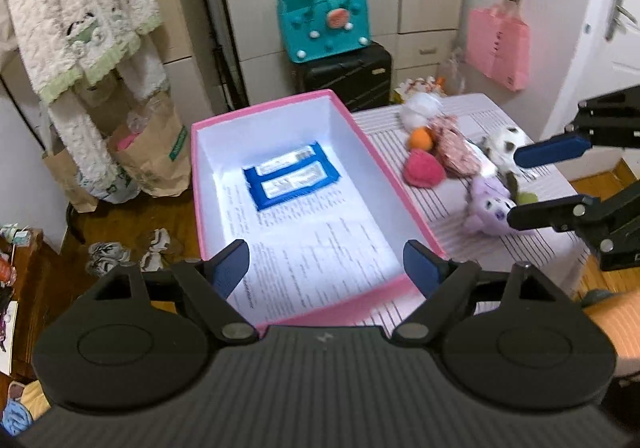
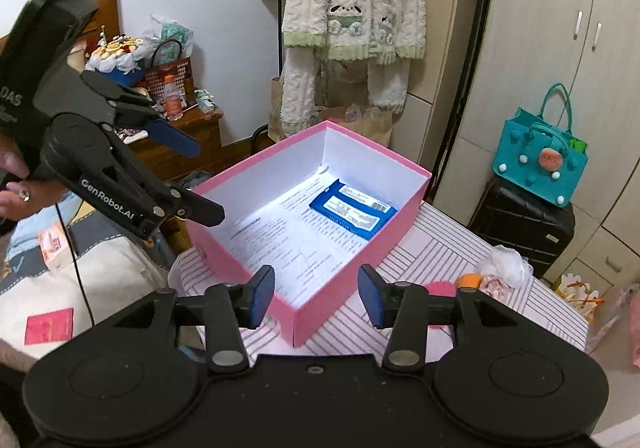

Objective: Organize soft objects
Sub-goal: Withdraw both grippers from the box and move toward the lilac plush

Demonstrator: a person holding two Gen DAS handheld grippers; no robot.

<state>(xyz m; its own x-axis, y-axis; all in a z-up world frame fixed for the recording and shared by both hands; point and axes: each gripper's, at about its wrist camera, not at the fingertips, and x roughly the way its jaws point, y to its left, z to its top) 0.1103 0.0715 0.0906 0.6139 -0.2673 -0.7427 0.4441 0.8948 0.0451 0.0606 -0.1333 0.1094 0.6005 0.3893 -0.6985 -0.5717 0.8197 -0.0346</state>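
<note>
We see a pink box (image 1: 280,119) standing open on a striped surface (image 1: 460,232), its white floor lined with printed sheets and bearing a blue wipes packet (image 1: 292,175) toward the far end. Our left gripper (image 1: 326,268) hangs over the box's near end, its fingers (image 1: 230,264) released and spread wide with nothing between them. Our right gripper (image 2: 316,298) hovers above the box's near corner, fingers likewise parted and empty. To the right of the box, on the same surface, lie the soft toys: a white plush (image 1: 420,109) farthest back, an orange ball (image 1: 422,137), a pink plush (image 1: 422,167), a patterned fabric pouch (image 1: 456,149), a black-and-white plush (image 1: 502,147) and a purple plush (image 1: 490,207) nearest us. Behind the box, a teal handbag (image 1: 324,25) sits atop a black suitcase (image 1: 344,73).
</note>
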